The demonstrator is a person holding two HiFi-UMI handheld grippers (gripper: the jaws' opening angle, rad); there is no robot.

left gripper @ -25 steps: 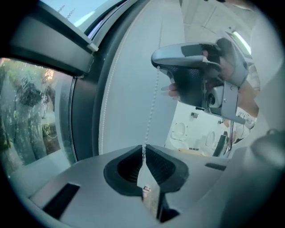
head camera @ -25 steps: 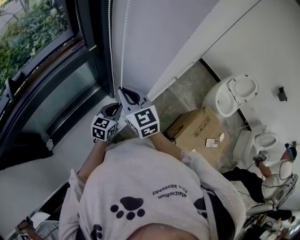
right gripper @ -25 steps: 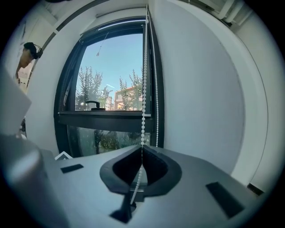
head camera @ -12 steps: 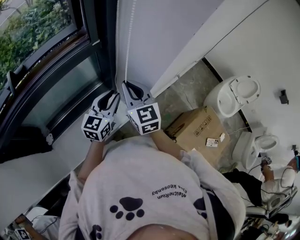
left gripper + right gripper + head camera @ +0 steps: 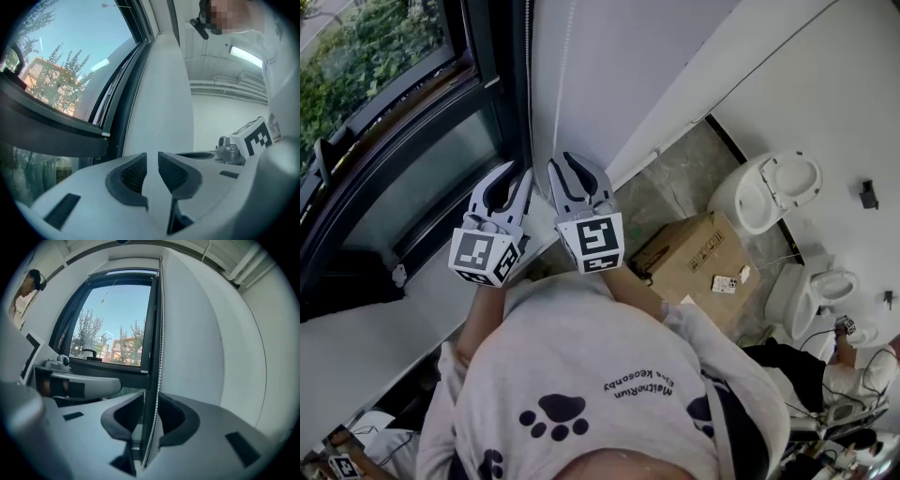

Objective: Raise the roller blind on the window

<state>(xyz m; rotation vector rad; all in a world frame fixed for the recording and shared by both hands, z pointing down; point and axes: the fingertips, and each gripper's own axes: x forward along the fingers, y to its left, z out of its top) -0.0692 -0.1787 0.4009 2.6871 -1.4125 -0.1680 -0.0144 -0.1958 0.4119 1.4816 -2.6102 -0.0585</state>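
Observation:
Two white bead chains of the roller blind hang down the wall beside the dark window frame (image 5: 492, 103). The left chain (image 5: 528, 84) runs down to my left gripper (image 5: 515, 175), the right chain (image 5: 566, 84) to my right gripper (image 5: 566, 165). In the left gripper view the chain (image 5: 155, 140) shows faintly in the gap of my left gripper (image 5: 152, 161), whose jaws are closing, the pads apart from it. In the right gripper view the chain (image 5: 161, 348) passes between the opening jaws of my right gripper (image 5: 151, 401), untouched. The blind's fabric is not visible.
A cardboard box (image 5: 694, 258) lies on the floor to the right, below the white wall. Two white toilets (image 5: 769, 192) (image 5: 816, 286) stand further right, and a seated person (image 5: 834, 375) is at the lower right. The pale window sill (image 5: 431, 300) lies to my left.
The right gripper's jaws, shut on the chain a second ago, now stand apart. The left gripper has risen beside it, and its jaws have spread round the other chain.

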